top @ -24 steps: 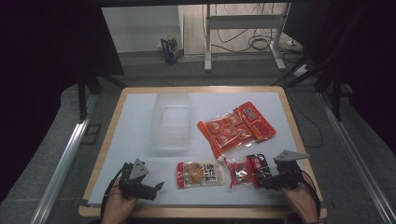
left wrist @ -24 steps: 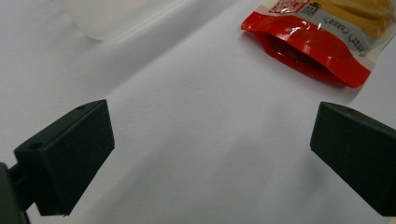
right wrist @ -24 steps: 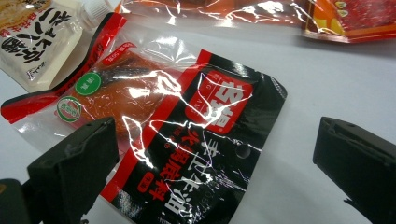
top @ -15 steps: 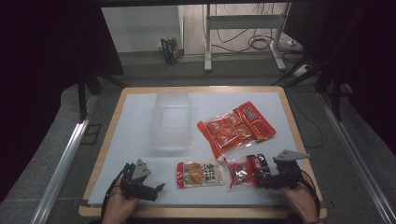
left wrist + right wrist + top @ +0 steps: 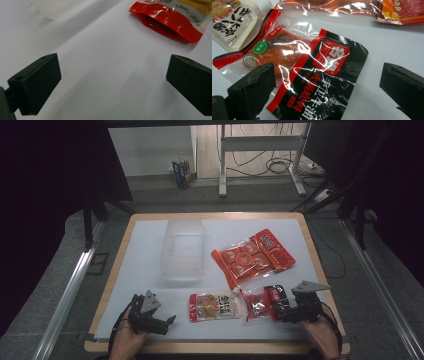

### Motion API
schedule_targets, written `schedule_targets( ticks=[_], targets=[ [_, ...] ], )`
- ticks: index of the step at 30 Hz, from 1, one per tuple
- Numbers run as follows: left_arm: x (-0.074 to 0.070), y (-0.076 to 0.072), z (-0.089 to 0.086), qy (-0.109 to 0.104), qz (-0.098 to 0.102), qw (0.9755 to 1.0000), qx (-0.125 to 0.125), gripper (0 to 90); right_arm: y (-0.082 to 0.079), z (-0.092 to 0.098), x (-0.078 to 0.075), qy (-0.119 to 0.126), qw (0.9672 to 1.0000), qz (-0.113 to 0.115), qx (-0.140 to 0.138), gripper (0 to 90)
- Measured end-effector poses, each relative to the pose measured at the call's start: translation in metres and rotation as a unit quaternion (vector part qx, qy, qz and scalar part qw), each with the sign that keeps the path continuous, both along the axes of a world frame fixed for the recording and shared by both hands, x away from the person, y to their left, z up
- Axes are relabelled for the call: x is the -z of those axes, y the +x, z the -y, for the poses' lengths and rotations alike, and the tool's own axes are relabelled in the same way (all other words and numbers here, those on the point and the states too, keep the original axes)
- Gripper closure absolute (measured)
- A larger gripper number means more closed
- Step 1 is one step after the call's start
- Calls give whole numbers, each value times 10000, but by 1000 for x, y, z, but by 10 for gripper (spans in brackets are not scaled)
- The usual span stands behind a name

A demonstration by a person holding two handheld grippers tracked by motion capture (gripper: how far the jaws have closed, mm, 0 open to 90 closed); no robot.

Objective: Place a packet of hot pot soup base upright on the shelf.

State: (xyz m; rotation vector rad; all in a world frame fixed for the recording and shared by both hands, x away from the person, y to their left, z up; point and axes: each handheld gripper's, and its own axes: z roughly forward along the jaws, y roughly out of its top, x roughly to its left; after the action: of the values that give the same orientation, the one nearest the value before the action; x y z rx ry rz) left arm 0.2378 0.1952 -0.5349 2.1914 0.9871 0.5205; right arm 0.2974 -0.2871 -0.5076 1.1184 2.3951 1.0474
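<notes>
Hardly anything differs from the earlier pictures. The left gripper (image 5: 165, 322) has edged very slightly along the near edge of the surface (image 5: 150, 250) (a barely noticeable shift), toward the beige snack packet (image 5: 216, 306). Its fingers (image 5: 37, 82) stand as wide apart as before, with nothing between them.

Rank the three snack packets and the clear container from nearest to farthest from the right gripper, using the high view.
From the right gripper:
1. Black-and-red packet, right at it.
2. Beige packet, further left.
3. Large orange packet, behind.
4. Clear container, far left rear.
</notes>
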Motion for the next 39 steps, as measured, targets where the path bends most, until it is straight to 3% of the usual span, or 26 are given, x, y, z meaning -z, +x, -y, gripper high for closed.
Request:
schedule_targets(
  ticks=[14,20,30,35,39],
  targets=[
    [-1,0,-2,-135,-11,9999,34,0,1,0,1,-26,10000,-31,47,1],
    [-3,0,-6,-445,-59,9990,35,0,2,1,0,71,9999,-105,114,2],
    [-4,2,-12,-824,-100,9965,-16,3,11,5,-3,-119,9998,-15,161,7],
    [-4,2,-12,-868,-168,9961,21,11,17,9,-6,-156,9996,39,222,12],
    [-4,0,-6,-690,-120,9973,205,11,24,13,-6,-80,9993,51,366,12]
  ],
)
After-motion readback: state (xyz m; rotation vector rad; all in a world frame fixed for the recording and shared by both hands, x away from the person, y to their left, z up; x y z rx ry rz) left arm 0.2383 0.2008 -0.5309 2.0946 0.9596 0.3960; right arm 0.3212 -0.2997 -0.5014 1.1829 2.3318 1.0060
